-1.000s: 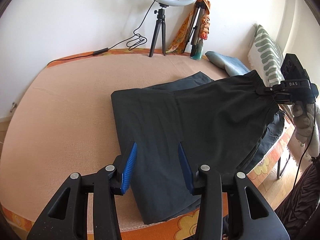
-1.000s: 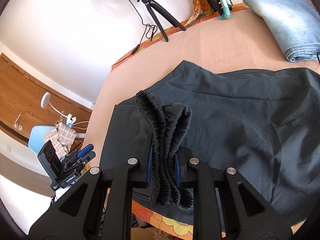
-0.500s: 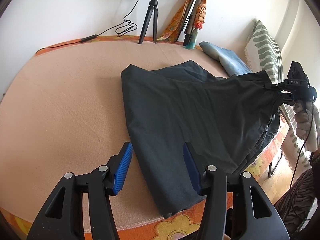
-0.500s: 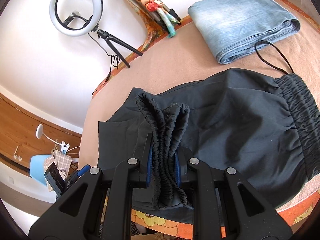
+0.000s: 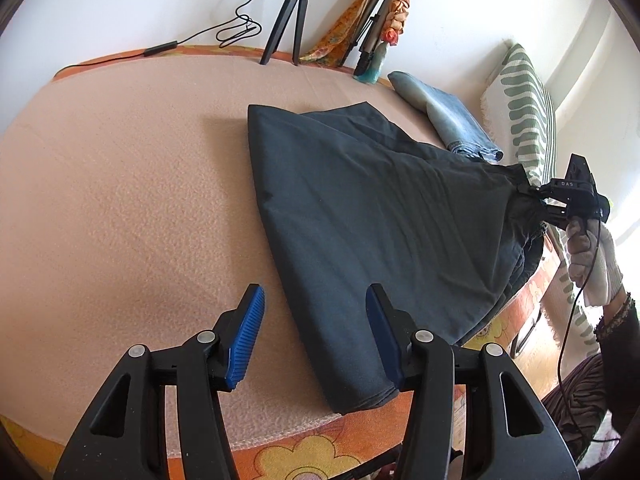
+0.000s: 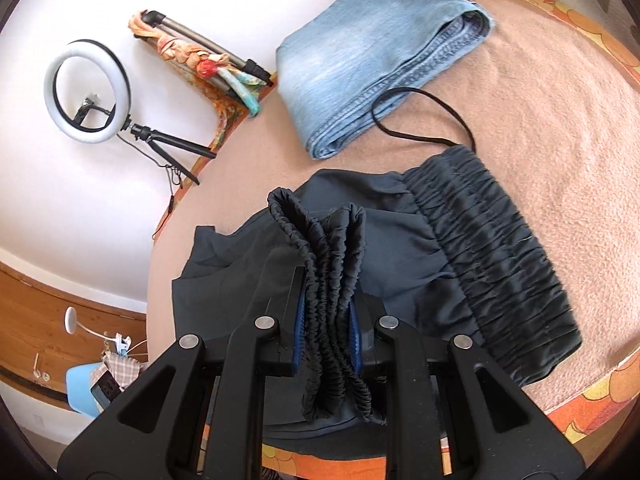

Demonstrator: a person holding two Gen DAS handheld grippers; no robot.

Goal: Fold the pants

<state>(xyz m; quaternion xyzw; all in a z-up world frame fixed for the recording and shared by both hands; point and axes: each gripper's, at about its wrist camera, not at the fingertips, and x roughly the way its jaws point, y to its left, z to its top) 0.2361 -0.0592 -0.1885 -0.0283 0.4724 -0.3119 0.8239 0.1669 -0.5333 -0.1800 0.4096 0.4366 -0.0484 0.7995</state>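
Dark grey pants (image 5: 380, 216) lie folded lengthwise on the peach bed cover (image 5: 120, 180), stretched toward the right. My left gripper (image 5: 314, 292) hovers open over the hem end near the front edge; the hem's left edge runs between its blue pads (image 5: 248, 332), which do not touch it. My right gripper (image 5: 524, 192), in a gloved hand (image 5: 592, 256), holds the other end lifted. In the right wrist view my right gripper (image 6: 328, 300) is shut on a bunched part of the elastic waistband (image 6: 324, 248). The rest of the waistband (image 6: 492, 252) lies flat on the bed with a black drawstring (image 6: 420, 96).
Folded light-blue jeans (image 6: 368, 48) lie at the back of the bed, beside a striped pillow (image 5: 524, 108). A ring light on a tripod (image 6: 86, 88) and a folded tripod with a scarf (image 5: 380, 20) stand at the wall. The orange floral bed edge (image 5: 312, 452) runs just below my left gripper.
My right gripper has pulled the waistband farther right and rolled, drawing the pants out taut. My left gripper's jaws have widened and it has shifted toward the hem's left edge.
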